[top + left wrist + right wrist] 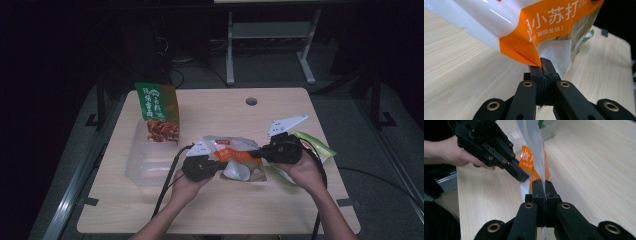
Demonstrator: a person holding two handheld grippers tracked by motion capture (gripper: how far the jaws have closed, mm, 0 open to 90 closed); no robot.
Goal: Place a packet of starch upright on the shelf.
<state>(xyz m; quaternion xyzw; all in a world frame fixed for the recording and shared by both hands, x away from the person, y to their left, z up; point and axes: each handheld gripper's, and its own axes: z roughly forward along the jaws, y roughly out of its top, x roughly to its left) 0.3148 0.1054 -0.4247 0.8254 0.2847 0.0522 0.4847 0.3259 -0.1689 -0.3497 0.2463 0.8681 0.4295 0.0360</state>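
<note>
The orange-and-white pouch (234, 159) hangs stretched between both claws above the worktop (300, 115), left claw (543, 65) clamped on its corner, right claw (543, 188) pinching the opposite edge.

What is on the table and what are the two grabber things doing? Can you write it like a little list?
held thing: orange and white bag, lifted between the two grippers
left gripper: jaws shut on the bag's orange corner
right gripper: jaws shut on the bag's thin clear edge
table: light wood, with a round hole near the far edge
clear box: on the left side of the table
green and orange packet: standing upright in the clear box
green and yellow packet: lying under the right hand
</note>
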